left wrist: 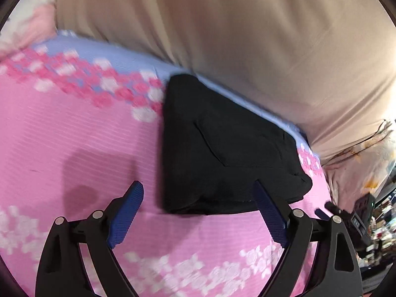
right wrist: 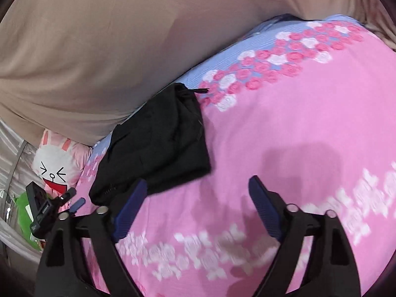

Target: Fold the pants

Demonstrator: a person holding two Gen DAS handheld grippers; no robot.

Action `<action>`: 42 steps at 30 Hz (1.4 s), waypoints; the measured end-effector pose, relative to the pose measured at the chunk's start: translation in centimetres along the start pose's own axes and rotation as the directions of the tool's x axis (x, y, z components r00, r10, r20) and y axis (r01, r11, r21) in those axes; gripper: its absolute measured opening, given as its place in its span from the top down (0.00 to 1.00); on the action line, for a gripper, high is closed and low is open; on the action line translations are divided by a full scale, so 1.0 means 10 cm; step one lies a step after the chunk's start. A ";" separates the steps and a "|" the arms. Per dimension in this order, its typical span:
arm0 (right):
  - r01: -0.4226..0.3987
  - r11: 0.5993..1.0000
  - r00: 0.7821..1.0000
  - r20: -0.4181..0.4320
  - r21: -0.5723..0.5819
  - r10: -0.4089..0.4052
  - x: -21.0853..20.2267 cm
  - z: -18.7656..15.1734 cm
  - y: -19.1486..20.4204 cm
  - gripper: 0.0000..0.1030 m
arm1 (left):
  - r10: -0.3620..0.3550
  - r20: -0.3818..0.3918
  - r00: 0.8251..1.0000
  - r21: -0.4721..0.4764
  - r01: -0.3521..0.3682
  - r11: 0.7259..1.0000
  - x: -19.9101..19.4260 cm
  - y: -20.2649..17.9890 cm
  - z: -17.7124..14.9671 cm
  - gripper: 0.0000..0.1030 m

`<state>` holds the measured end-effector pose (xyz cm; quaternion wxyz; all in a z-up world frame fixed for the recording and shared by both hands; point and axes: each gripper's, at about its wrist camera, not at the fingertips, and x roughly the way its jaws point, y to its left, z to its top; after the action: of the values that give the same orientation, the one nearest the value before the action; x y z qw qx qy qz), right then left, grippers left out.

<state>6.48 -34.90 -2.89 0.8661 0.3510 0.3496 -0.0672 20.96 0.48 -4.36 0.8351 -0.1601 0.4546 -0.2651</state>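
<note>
On the pink floral bedsheet (left wrist: 74,136), folded black pants (left wrist: 222,148) are lying against a beige pillow (left wrist: 222,37); left gripper (left wrist: 198,198) and right gripper (right wrist: 198,193) are hovering wide open, holding nothing; a bunny plush (right wrist: 57,165) is sitting far left.

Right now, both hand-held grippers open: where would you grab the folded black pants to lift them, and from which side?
Probably the thick near edge of the black pants, with the left hand-held gripper coming in low across the pink floral sheet. The pants lie as a flat stacked bundle whose layers meet along that edge, so one pinch should catch them all. The far side butts against the beige cushion.
</note>
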 end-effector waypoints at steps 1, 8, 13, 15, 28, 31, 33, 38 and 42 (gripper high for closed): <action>-0.009 1.000 1.000 -0.019 0.020 0.009 0.12 0.04 0.01 0.16 | -0.005 -0.031 0.999 -0.016 0.004 1.000 0.09 0.00 0.01 0.16; -0.041 0.997 0.994 -0.101 0.062 0.047 0.66 0.15 0.13 0.67 | -0.109 -0.076 0.991 -0.123 0.099 0.987 0.43 0.11 0.11 0.36; -0.052 0.996 0.999 0.004 -0.073 0.052 0.24 0.10 0.46 0.67 | -0.108 -0.024 0.994 -0.057 0.106 0.993 0.16 0.04 0.27 0.57; 0.064 0.991 0.998 -0.022 -0.114 -0.067 0.36 0.02 0.39 0.61 | -0.075 -0.069 0.995 -0.045 0.072 0.996 0.26 0.09 0.22 0.56; 0.333 0.892 0.943 0.089 -0.306 -0.322 0.49 -0.18 0.62 0.69 | 0.280 0.168 0.945 0.183 -0.309 0.933 -0.09 -0.41 -0.06 0.56; 0.329 0.899 0.944 0.135 -0.289 -0.302 0.25 -0.18 0.74 0.69 | 0.333 0.197 0.922 0.209 -0.371 0.905 -0.07 -0.47 -0.14 0.56; 0.340 0.890 0.935 0.209 -0.303 -0.286 -0.01 -0.22 0.89 0.69 | 0.362 0.222 0.905 0.230 -0.409 0.883 -0.11 -0.51 -0.19 0.53; 0.366 0.887 0.908 0.319 -0.280 -0.273 -0.41 -0.41 1.00 0.64 | 0.374 0.267 0.888 0.238 -0.437 0.867 -0.24 -0.61 -0.28 0.42; 0.359 0.899 0.908 0.318 -0.252 -0.274 -0.49 -0.60 0.95 0.63 | 0.383 0.306 0.872 0.240 -0.459 0.855 -0.35 -0.67 -0.42 0.34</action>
<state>2.91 -24.55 2.55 0.9268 0.1383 0.2849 -0.2018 13.84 -3.00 -0.88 0.9373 0.0433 0.3246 -0.1194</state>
